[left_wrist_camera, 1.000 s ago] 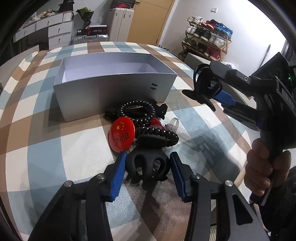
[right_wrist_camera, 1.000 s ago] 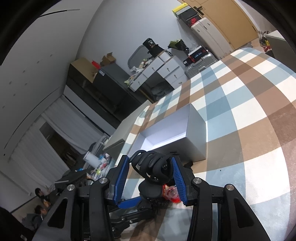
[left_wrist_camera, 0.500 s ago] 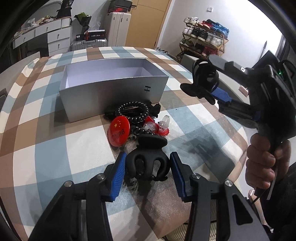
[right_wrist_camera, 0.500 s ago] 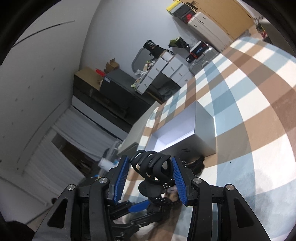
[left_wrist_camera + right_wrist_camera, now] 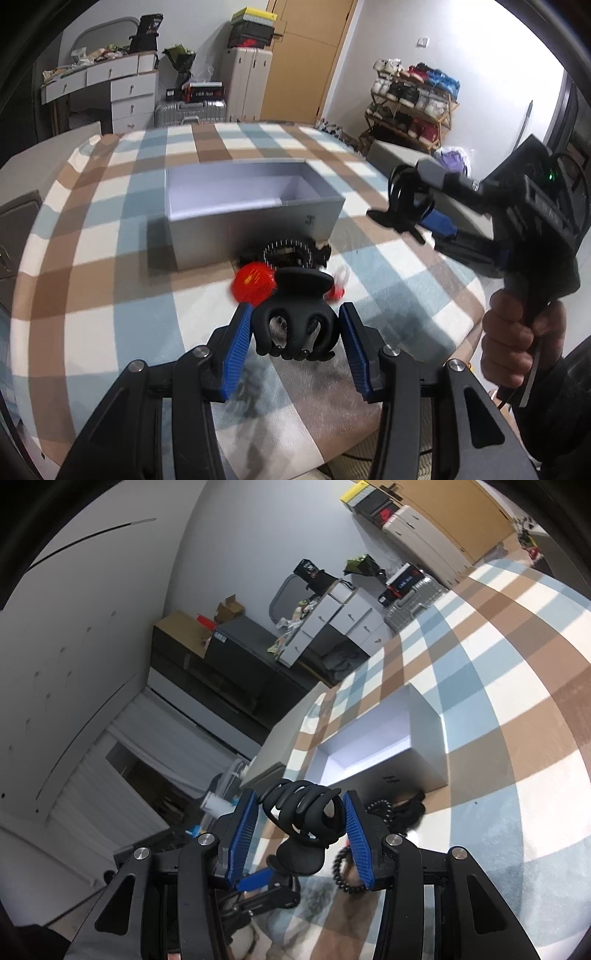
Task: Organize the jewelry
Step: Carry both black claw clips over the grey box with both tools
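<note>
1. clutter sits at the centre of the left wrist view: a red badge (image 5: 254, 283), a beaded black hair tie (image 5: 291, 253) and other small pieces, blurred, lie just in front of the open grey box (image 5: 255, 206) on the checked tablecloth (image 5: 122, 280).
2. left gripper (image 5: 295, 334), bottom centre, is clamped on a black claw clip (image 5: 297, 317), which partly hides the pile behind it.
3. right gripper (image 5: 299, 821) holds a second claw clip (image 5: 304, 812) between its blue pads; it also shows at the right of the left wrist view, gripped by a hand (image 5: 517, 343).
4. beyond the cloth: a white dresser (image 5: 122, 92), a suitcase (image 5: 190, 110), a shoe rack (image 5: 413, 99).
</note>
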Demonstrator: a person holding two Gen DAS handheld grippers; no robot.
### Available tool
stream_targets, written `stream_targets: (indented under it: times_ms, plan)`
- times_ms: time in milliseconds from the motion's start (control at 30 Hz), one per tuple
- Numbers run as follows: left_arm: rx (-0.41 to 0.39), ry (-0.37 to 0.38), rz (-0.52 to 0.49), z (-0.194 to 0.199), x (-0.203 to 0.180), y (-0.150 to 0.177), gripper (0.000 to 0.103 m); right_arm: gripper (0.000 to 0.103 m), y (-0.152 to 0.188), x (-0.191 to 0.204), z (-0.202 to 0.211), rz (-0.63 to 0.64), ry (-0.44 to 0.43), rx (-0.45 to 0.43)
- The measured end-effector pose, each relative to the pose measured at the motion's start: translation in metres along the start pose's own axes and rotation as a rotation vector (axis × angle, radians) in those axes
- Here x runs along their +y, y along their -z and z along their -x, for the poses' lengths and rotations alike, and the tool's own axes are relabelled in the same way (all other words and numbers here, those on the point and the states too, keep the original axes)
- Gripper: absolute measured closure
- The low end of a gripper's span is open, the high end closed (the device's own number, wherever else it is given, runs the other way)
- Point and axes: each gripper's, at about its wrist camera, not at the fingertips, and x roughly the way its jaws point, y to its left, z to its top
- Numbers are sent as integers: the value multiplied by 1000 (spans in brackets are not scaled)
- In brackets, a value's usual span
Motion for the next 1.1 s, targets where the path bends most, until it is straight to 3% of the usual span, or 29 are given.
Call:
stream_targets:
  times_ms: [300, 600, 1100]
  plan:
    - [-95, -54, -13, 11, 12, -32, 61, 57, -11, 29, -16, 167, 77, 22]
    - [-144, -64, -22, -5, 32, -67, 61, 57, -35, 47, -43, 313, 116, 26]
    - [-81, -35, 30, -44, 52, -92, 61, 57, -73, 17, -98, 333, 198, 122]
